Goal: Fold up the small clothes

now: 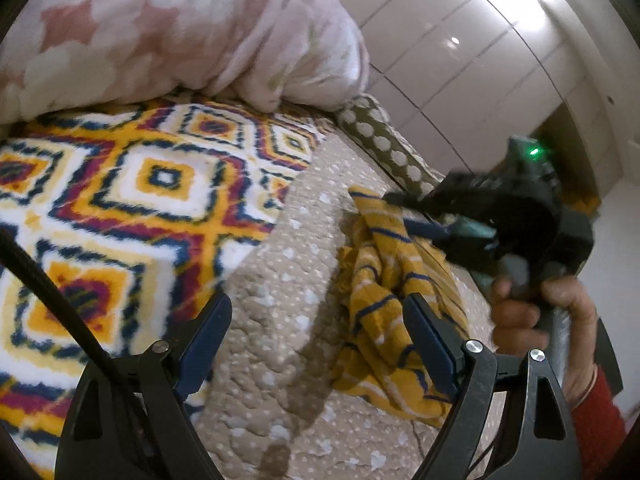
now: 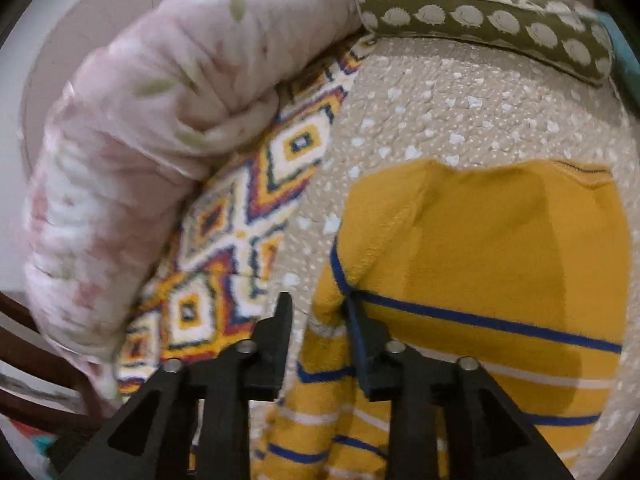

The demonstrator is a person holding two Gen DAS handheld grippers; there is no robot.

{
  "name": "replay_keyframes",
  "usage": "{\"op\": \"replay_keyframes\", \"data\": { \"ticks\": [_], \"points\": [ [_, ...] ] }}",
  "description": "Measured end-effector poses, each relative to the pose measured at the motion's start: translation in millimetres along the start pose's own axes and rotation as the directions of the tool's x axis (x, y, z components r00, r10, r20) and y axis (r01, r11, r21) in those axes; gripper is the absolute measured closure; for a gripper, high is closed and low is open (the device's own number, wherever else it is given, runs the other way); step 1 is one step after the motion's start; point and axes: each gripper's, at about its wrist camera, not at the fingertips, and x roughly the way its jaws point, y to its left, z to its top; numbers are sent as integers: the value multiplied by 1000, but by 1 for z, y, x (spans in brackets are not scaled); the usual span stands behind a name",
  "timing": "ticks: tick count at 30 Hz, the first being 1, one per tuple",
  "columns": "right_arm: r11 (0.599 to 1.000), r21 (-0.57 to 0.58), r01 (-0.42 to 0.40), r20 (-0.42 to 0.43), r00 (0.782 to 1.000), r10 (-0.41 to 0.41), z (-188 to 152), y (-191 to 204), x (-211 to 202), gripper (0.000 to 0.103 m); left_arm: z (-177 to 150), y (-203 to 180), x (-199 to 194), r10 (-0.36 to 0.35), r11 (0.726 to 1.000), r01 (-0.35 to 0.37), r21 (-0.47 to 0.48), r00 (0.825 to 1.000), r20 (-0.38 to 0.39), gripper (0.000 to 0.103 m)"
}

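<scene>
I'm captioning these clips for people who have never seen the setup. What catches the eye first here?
The mustard striped garment stands out first, spread on the beige dotted quilt, with the right gripper at its left edge. Next comes the bright diamond-patterned blanket to the left, with a rolled pink floral duvet behind it. The left gripper is open beside the garment.

Garment and blanket on bed

A beige quilted bedspread covers the bed, with a bright diamond-patterned blanket and a pink floral duvet heaped beside it. Glossy white wardrobe doors (glaring with reflected light) stand behind an olive spotted pillow.
</scene>
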Motion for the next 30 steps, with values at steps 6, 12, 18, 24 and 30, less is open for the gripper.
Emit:
{"op": "replay_keyframes", "data": {
  "ticks": [6, 12, 18, 24, 30],
  "points": [
    [999, -17, -49, 151, 987, 51, -4, -23, -83, 51, 5, -42, 20, -13, 988, 18, 154, 999, -34, 17],
    [997, 49, 53, 217, 974, -62, -42, -93, -122, 46, 2, -87, 76, 201, 904, -129, 408, 970, -138, 80],
    [988, 154, -24, 221, 975, -10, -88, -159, -125, 40, 15, -43, 86, 85, 973, -32, 229, 970, -228, 79],
    [958, 218, -186, 216, 967, 139, -113, -180, -91, 37, 13, -13, 86, -33, 996, 53, 71, 966, -256, 66],
    [936, 187, -299, 230, 939, 254, -129, -165, -67, 26, 11, 1, 86, -88, 996, 86, -20, 960, -267, 62]
  ]
}}
